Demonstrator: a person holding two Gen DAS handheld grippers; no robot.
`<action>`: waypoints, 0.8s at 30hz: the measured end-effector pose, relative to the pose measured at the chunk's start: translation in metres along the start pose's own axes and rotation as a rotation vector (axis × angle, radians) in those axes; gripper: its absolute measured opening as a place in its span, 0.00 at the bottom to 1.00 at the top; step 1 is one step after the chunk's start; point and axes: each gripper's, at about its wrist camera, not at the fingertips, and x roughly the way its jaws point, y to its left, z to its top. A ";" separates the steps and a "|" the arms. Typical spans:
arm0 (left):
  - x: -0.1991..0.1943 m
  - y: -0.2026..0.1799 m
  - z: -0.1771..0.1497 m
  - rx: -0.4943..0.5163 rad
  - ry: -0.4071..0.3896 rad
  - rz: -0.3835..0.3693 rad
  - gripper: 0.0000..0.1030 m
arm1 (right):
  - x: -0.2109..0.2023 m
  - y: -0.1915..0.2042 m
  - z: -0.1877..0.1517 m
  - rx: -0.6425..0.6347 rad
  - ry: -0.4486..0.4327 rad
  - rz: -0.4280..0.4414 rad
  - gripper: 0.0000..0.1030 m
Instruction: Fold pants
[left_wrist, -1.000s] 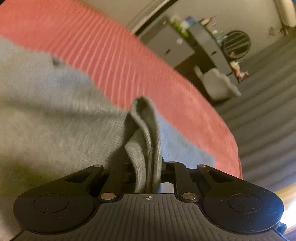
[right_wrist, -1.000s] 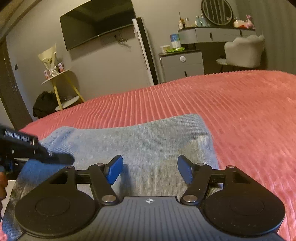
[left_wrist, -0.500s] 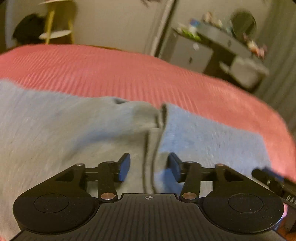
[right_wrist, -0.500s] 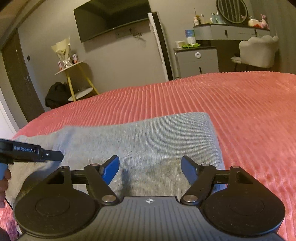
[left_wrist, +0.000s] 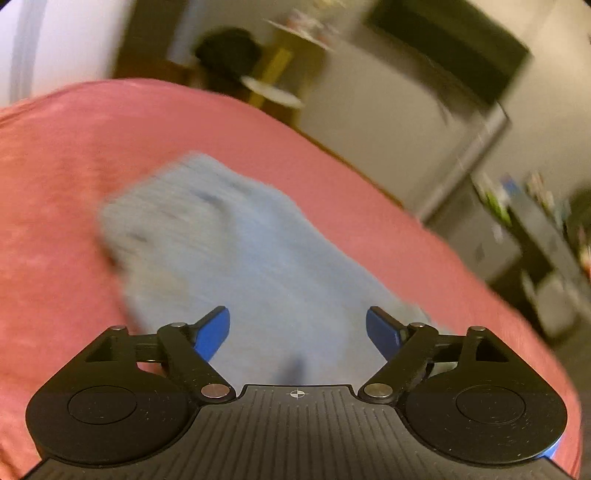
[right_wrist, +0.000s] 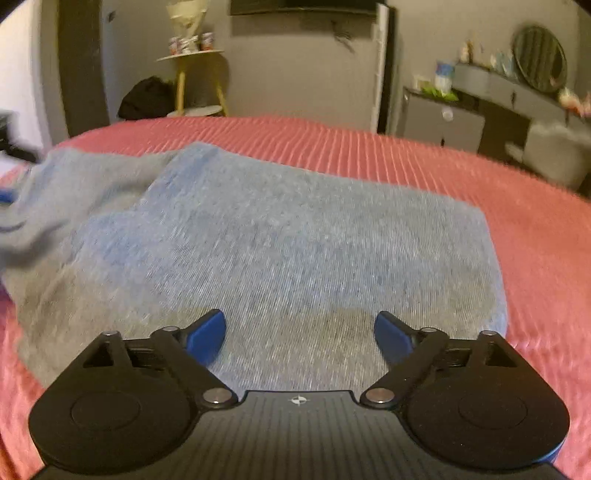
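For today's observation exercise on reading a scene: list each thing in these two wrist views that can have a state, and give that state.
Left gripper: jaws opening, nothing between them.
Right gripper: jaws opening, nothing between them.
Grey pants: lying folded on the bed, released.
Red bedspread: spread flat under the pants.
Wall television: screen dark.

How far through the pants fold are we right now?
Done: the grey pants lie doubled on the red bedspread. In hand: nothing; the left claw and right claw are both opening, with no cloth pinched. Left: the bunched left end needs flattening, likely another fold.
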 end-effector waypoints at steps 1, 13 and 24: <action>-0.005 0.012 0.005 -0.018 -0.021 0.014 0.91 | 0.001 -0.006 0.001 0.047 0.001 0.017 0.90; 0.049 0.106 0.002 -0.341 0.087 -0.154 0.90 | 0.004 -0.001 -0.003 0.047 -0.019 -0.002 0.96; 0.104 0.123 0.031 -0.424 0.073 -0.227 0.58 | 0.008 -0.002 -0.003 0.041 -0.044 -0.003 0.96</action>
